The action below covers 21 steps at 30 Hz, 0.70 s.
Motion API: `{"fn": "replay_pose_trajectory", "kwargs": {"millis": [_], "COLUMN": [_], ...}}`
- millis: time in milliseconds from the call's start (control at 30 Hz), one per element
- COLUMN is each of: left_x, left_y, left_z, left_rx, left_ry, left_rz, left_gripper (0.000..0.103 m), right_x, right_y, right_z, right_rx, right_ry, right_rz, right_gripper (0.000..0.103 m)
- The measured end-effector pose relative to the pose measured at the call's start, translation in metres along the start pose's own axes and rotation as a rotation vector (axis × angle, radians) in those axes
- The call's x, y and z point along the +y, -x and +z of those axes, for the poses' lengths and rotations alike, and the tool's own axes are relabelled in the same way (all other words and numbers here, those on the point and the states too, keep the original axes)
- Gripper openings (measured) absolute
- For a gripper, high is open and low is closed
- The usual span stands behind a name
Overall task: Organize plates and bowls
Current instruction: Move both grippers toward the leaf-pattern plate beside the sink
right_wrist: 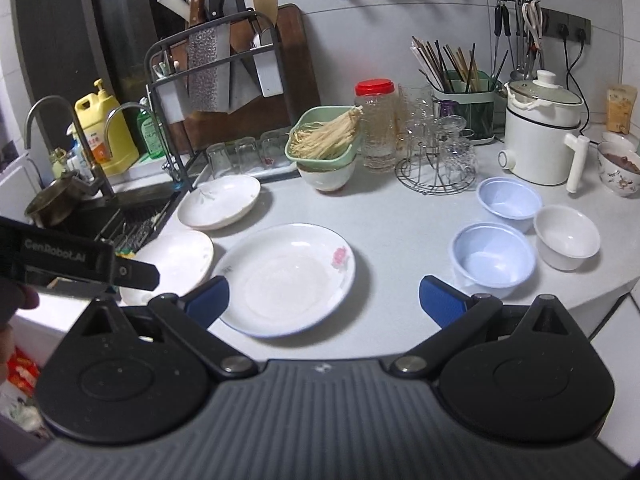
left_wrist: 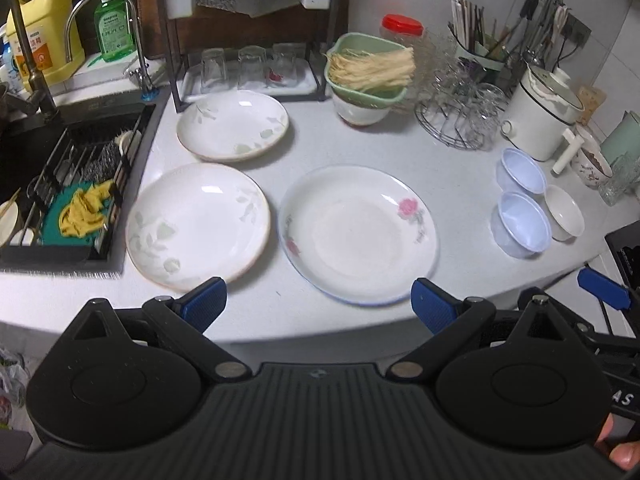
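A white countertop point(left_wrist: 360, 148) holds three plates: a rose-patterned plate point(left_wrist: 358, 236) lies just ahead of the left gripper point(left_wrist: 320, 306), whose blue fingers are spread wide and hold nothing, with a leaf-patterned plate point(left_wrist: 198, 226) at its 11 o'clock and a second leaf-patterned plate point(left_wrist: 233, 125) beyond. From the right gripper point(right_wrist: 324, 300), likewise spread and empty, the rose plate sits at 12 o'clock between the fingers. At its 2 o'clock cluster three smaller bowls: near blue bowl point(right_wrist: 494, 258), far blue bowl point(right_wrist: 509, 198), white bowl point(right_wrist: 567, 237).
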<state>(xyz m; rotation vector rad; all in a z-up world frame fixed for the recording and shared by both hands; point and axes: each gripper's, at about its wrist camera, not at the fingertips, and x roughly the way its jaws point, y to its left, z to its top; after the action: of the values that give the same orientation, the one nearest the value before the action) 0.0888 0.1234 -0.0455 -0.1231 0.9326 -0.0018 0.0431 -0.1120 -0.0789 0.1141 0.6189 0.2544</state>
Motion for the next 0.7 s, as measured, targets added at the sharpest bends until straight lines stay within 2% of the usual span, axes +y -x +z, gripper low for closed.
{"fn": "replay_pose_trajectory", "kwargs": {"millis": [167,267,433,600,700], "left_x": [0.035,0.055,0.085,0.111,0.127], "left_y": [-0.017,-0.028,-0.047,-0.068,-0.080], "left_z": [0.016,0.023,0.032,0.039,0.045], "left_rx": [0.001,0.006,0.022,0.033,0.040], "left_ry": [0.014,0.009,-0.004,-0.040,-0.050], "left_rz": [-0.004,0.005,-0.016,-0.033,-0.042], "left_gripper": [0.100,0.100,0.100,0.100,0.100], "right_x": [0.024,0.035,0.052,0.076,0.092], "right_y": [-0.018,-0.029,-0.051,-0.073,-0.086], "right_z": [0.004,0.006,0.006,0.005,0.004], "right_rx": [0.007,0.014,0.030,0.042,0.060], "right_ry": [-0.020,-0.065,-0.105,-0.119,-0.114], "right_rz": [0.017,-0.022,-0.027,-0.014,0.013], "right_gripper": [0.103,0.103,0.103,0.102,0.098]}}
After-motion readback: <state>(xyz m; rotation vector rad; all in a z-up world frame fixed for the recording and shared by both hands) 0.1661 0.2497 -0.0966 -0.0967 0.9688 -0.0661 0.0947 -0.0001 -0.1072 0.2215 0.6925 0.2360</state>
